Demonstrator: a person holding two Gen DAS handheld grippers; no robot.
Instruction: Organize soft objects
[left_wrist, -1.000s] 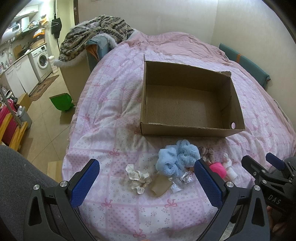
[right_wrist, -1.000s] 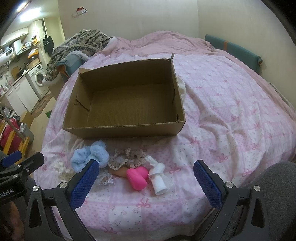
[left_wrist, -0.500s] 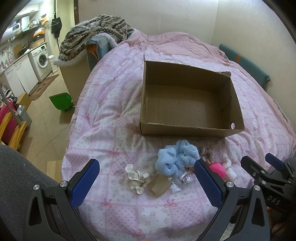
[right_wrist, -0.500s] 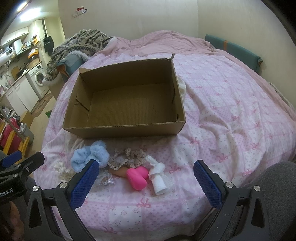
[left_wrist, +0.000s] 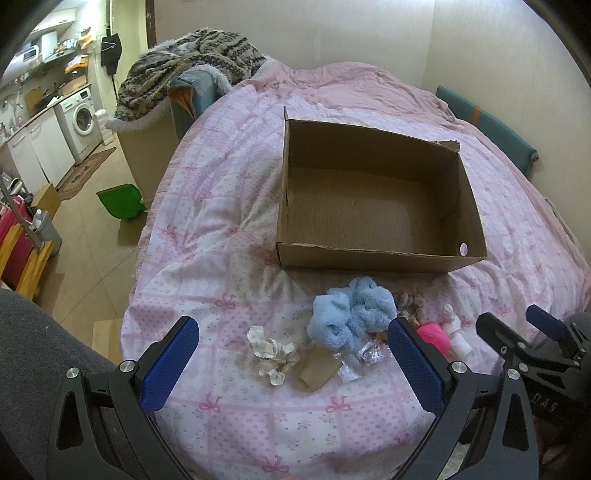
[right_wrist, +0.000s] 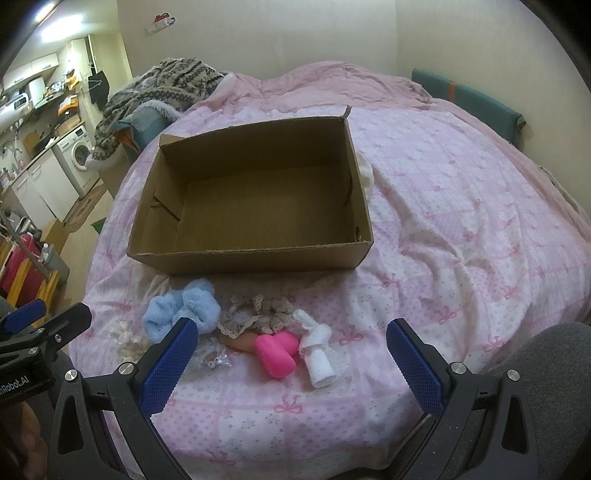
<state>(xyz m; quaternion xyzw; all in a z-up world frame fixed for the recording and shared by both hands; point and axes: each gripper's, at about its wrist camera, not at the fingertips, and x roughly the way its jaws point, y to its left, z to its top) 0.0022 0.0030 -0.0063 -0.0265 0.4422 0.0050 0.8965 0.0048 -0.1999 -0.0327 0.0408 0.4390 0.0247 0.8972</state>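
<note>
Here, the right gripper (left_wrist: 517, 328) reads "DAS", the left gripper (right_wrist: 40, 317) "nRobot.AI". Both gape wide, holding nothing, with the blue fluffy toy (left_wrist: 351, 314) at twelve o'clock.

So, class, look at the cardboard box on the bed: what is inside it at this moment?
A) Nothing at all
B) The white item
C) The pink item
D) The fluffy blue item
A: the cardboard box shows only its bare floor, while the fluffy blue item, the pink item and the white item all lie on the bedspread in front of it.
</note>
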